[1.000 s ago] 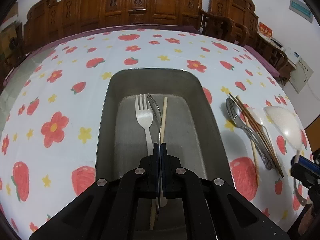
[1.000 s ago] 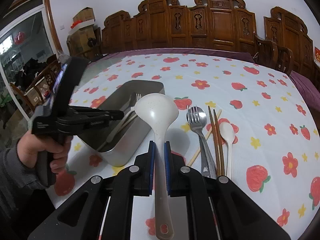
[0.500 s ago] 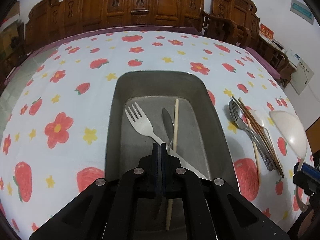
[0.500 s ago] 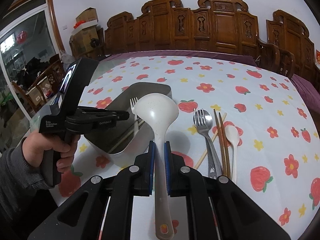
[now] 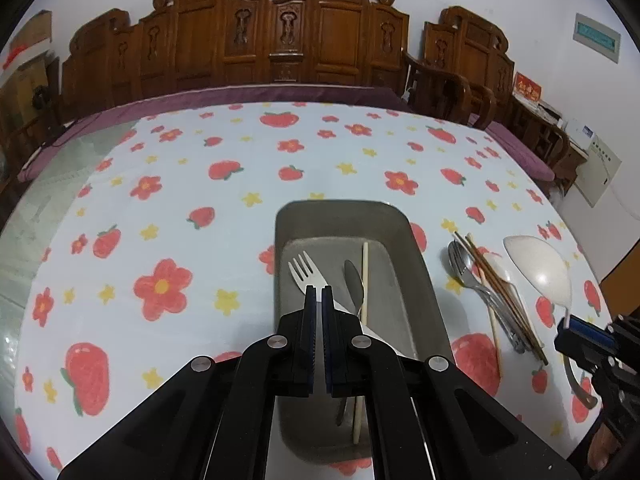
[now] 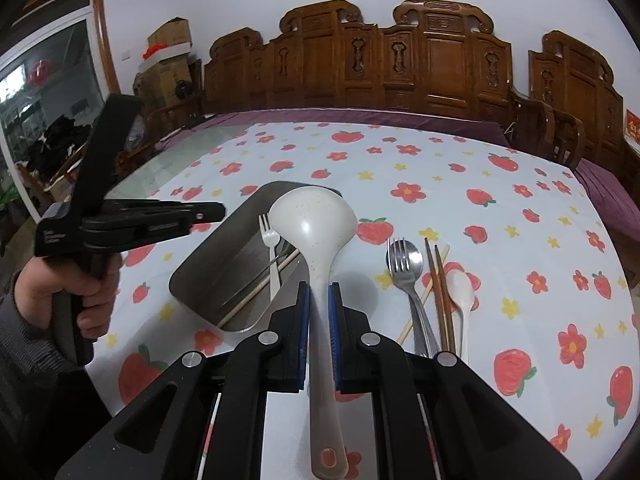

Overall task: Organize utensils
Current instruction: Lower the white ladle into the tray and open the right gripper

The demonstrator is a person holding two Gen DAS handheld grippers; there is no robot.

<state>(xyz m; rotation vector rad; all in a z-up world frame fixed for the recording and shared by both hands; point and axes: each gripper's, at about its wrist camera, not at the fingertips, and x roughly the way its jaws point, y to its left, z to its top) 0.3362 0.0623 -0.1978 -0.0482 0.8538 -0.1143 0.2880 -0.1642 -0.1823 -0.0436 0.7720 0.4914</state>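
A metal tray [image 5: 416, 264] [image 6: 208, 256] on the strawberry tablecloth holds a white fork [image 5: 306, 274] [image 6: 269, 240], a metal spoon [image 5: 354, 280] and a pale chopstick [image 5: 364, 280]. My left gripper [image 5: 318, 292] is shut and empty, raised above the tray's near left side; it also shows in the right wrist view [image 6: 216, 212]. My right gripper [image 6: 318, 292] is shut on the handle of a white ladle [image 6: 314, 224], held above the table right of the tray; the ladle also shows in the left wrist view [image 5: 540, 268].
Right of the tray lie a metal fork on a spoon [image 6: 404, 260], brown chopsticks [image 6: 440, 292], a pale chopstick and a white spoon [image 6: 460, 292]. Carved wooden chairs [image 6: 400, 60] stand beyond the table's far edge.
My left gripper has let go of the metal spoon and pulled up and back to the left. The white fork now lies slanted. My right gripper lifted the ladle slightly.
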